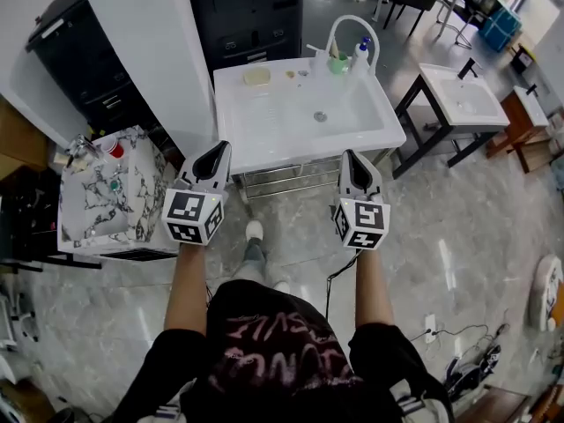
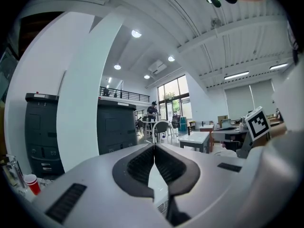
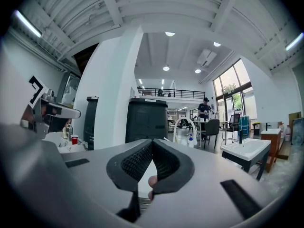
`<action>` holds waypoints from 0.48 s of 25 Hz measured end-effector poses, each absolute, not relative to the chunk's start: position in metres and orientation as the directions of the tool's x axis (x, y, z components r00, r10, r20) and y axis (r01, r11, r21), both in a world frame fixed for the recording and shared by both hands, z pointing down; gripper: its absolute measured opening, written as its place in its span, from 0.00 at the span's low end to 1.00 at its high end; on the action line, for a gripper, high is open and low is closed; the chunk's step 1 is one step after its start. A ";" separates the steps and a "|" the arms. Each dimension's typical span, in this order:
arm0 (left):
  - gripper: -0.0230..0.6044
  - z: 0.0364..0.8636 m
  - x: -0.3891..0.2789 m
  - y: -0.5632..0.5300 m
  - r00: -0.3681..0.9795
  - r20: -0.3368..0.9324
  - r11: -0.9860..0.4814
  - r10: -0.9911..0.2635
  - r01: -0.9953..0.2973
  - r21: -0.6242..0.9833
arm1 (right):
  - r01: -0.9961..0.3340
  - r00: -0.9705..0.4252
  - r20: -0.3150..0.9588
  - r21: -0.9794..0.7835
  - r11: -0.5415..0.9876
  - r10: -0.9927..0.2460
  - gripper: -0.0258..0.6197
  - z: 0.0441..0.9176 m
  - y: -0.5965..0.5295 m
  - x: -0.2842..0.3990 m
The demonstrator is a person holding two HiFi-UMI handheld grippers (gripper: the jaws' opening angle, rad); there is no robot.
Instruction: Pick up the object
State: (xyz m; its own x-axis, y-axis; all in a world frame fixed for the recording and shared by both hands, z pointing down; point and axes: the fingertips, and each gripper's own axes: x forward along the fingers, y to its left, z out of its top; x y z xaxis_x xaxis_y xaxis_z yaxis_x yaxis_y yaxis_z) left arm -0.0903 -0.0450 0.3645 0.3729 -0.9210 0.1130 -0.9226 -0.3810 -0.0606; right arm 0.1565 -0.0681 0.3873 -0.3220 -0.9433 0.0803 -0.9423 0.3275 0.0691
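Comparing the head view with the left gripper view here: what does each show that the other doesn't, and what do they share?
Only the head view shows the white sink basin with its drain, and the person's forearms. Only the left gripper view shows the left gripper with its jaws closed tip to tip on nothing, the ceiling lights, and a distant standing person. Both show the red cup, the white pillar and the right gripper.

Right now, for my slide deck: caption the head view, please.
Shut left claw and shut right claw held before a white sink.
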 end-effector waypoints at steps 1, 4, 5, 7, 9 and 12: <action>0.06 0.365 -0.090 -0.052 0.374 0.111 -0.382 -0.921 -0.922 -0.061 | -0.942 -0.322 0.081 0.069 0.328 -0.943 0.06 0.387 -0.075 0.156; 0.06 0.365 -0.092 -0.078 0.374 0.100 -0.381 -0.922 -0.923 -0.057 | -0.942 -0.322 0.081 0.073 0.328 -0.943 0.06 0.387 -0.099 0.153; 0.06 0.365 -0.093 -0.088 0.375 0.100 -0.381 -0.922 -0.923 -0.058 | -0.942 -0.320 0.083 0.075 0.326 -0.944 0.06 0.389 -0.109 0.154; 0.06 0.369 -0.093 -0.108 0.376 0.105 -0.383 -0.921 -0.922 -0.056 | -0.943 -0.315 0.089 0.078 0.322 -0.945 0.06 0.391 -0.127 0.154; 0.06 0.373 -0.095 -0.132 0.379 0.111 -0.386 -0.919 -0.921 -0.051 | -0.944 -0.312 0.093 0.082 0.319 -0.946 0.06 0.393 -0.149 0.153; 0.06 0.381 -0.099 -0.171 0.383 0.124 -0.390 -0.915 -0.920 -0.043 | -0.945 -0.309 0.107 0.080 0.318 -0.945 0.06 0.398 -0.187 0.148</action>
